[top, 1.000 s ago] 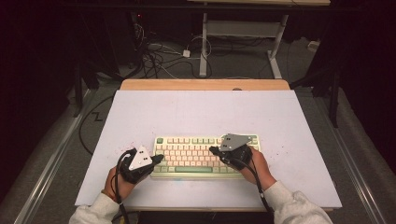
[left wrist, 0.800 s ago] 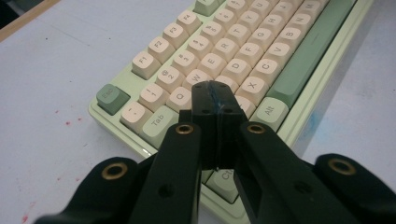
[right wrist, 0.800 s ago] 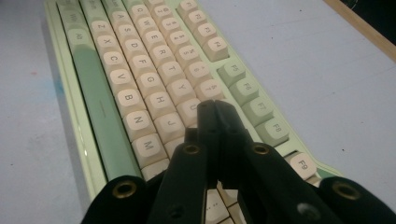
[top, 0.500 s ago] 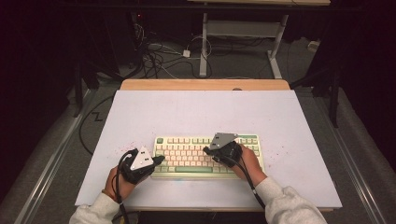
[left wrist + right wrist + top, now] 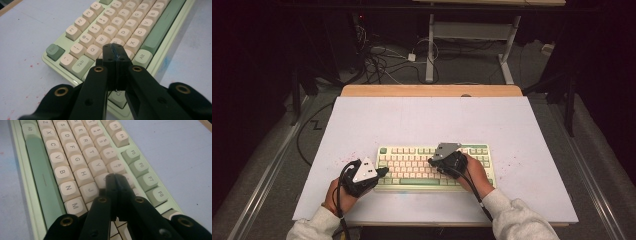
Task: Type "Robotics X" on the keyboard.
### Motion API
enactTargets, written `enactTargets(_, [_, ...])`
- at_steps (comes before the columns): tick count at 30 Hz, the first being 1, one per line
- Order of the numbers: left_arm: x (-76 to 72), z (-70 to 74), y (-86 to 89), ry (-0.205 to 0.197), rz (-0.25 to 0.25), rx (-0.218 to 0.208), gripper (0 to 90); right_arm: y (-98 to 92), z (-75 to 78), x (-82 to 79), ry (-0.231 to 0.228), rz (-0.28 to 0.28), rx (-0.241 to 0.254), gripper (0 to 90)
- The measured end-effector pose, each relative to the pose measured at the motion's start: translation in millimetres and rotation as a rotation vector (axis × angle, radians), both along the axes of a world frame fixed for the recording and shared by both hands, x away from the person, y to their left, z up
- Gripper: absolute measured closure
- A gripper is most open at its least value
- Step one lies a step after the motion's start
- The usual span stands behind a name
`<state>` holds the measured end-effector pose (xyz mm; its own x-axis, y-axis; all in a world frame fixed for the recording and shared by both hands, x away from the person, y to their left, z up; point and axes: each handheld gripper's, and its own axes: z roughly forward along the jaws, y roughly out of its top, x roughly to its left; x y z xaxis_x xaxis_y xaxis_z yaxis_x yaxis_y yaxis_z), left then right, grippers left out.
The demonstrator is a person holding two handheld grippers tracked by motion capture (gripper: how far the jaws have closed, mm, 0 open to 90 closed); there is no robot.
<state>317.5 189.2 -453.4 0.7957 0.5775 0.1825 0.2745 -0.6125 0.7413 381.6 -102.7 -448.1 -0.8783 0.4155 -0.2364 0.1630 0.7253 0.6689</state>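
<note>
**Closed jaws over the keys**

We hold the left gripper (image 5: 115,51) and right gripper (image 5: 115,180) with jaws pressed together, empty, tips over the pale green and cream keyboard (image 5: 412,167) lying near the front edge of the white tabletop (image 5: 427,120); cables (image 5: 382,60) trail across the dark floor beyond.

High view: fixed overhead, on the person's side, looking forward and down; whole tabletop (image 5: 427,120) in frame, floor and cables in the upper part, forearms entering from the bottom edge. Far enough that the keyboard (image 5: 434,167) sits small, lower centre.

Left gripper view: rides on the left gripper (image 5: 115,48), very near, low over the keyboard's (image 5: 120,32) Esc/Tab end, keys running to the upper right.

Right gripper view: rides on the right gripper (image 5: 113,178), equally near, over the middle keys, rows running to the upper left of the keyboard (image 5: 75,162).

Shared: both gripper views overlap on the letter keys and green space bar; all three share the keyboard.
</note>
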Motion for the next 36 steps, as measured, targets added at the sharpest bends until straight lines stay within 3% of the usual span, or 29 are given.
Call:
enactTargets(6, [0.0, -0.6, -0.3, 0.002, -0.002, 0.004, 87.8, 0.9, -0.8, -0.5, 0.009, -0.003, -0.017, 89.7])
enactTargets(25, [0.8, -0.6, -0.4, 0.003, 0.001, 0.008, 87.8, -21.8, 17.9, -11.8, -0.040, -0.017, 0.118, 89.7])
enactTargets(36, [1.3, -0.2, -0.4, 0.003, 0.000, 0.007, 87.8, -37.0, 25.6, -18.3, -0.055, -0.030, 0.151, 89.8])
